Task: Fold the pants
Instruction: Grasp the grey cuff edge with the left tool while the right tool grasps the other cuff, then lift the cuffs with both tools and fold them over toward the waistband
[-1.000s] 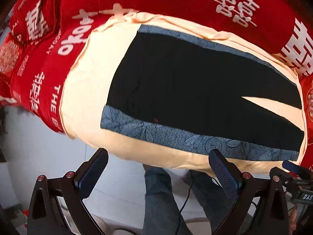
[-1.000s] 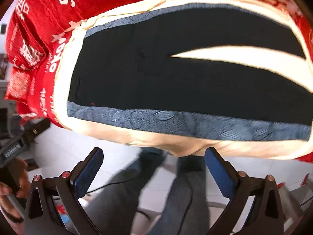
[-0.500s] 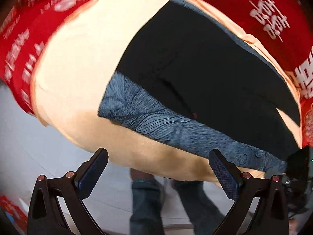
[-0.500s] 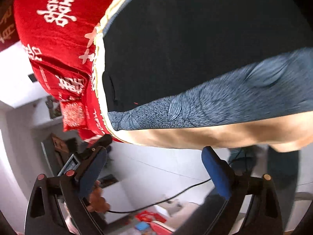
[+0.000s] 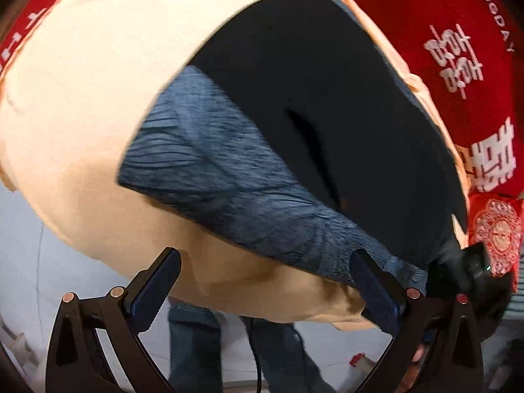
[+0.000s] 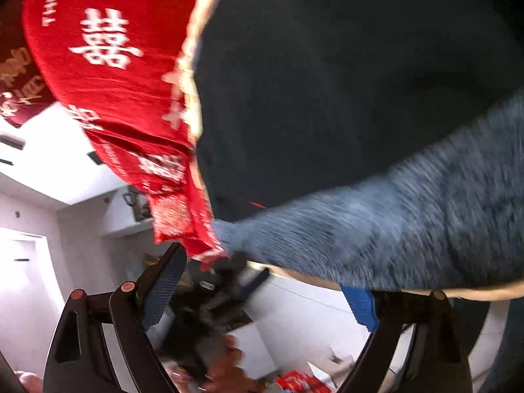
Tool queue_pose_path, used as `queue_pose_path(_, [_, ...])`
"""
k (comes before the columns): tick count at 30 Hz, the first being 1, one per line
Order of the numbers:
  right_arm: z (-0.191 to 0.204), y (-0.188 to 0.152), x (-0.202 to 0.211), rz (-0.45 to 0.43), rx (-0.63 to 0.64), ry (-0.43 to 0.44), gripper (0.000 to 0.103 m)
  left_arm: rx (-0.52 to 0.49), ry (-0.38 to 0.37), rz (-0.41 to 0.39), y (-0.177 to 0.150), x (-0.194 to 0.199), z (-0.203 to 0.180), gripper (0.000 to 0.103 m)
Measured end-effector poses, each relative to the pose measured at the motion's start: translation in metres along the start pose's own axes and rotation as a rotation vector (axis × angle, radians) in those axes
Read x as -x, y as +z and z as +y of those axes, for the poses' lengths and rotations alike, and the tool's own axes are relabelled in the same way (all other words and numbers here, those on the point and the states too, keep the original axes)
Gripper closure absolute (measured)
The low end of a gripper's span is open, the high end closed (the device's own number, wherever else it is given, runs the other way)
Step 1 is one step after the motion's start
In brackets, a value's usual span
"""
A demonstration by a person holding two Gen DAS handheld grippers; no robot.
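One pair of black pants lies spread flat on a peach-coloured sheet, with a blue-grey leaf-patterned side stripe running along the edge nearest the person. A second patterned stripe shows thinly along the far edge. The sheet covers the top of a bed dressed in a red blanket printed with white characters, and its front hem hangs over the bed's edge.

From the left wrist view, the left gripper sits just off that front edge, its jaws standing wide apart with nothing between them; the right-hand finger appears in front of the stripe's end, though I cannot tell whether it touches the cloth. Below the jaws are the person's legs in blue jeans, standing on a pale floor.

From the right wrist view, heavily blurred, the right gripper is low at the bed's edge, its jaws apart and closing, with no cloth between them. The patterned stripe fills the space just above its right-hand finger. The left gripper and the hand holding it show as a dark blur between the right gripper's fingers, near the corner of the pants.
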State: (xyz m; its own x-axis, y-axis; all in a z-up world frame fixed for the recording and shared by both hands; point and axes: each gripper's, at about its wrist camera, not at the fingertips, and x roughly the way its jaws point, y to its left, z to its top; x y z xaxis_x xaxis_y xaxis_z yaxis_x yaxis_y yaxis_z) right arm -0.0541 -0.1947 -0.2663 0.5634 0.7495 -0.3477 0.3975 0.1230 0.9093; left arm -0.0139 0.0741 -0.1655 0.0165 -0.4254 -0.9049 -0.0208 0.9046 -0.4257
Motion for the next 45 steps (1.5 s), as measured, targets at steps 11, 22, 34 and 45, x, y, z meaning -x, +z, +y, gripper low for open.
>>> queue_pose_path(11, [0.036, -0.003, 0.021, 0.008, 0.085, 0.066, 0.011, 0.17, -0.14, -0.043, 0.018, 0.0, -0.008, 0.001])
queue_pose_path(22, [-0.064, -0.01, 0.074, -0.124, -0.081, -0.052, 0.019, 0.054, -0.083, -0.015, 0.037, -0.001, -0.026, 0.074])
queue_pose_path(34, [-0.031, 0.002, 0.123, -0.212, -0.061, -0.157, 0.096, -0.047, -0.039, 0.016, 0.046, 0.011, -0.041, 0.08])
queue_pose_path(45, [0.104, 0.105, 0.137, -0.061, 0.21, -0.314, 0.095, -0.094, -0.072, -0.073, 0.109, 0.056, -0.105, 0.08])
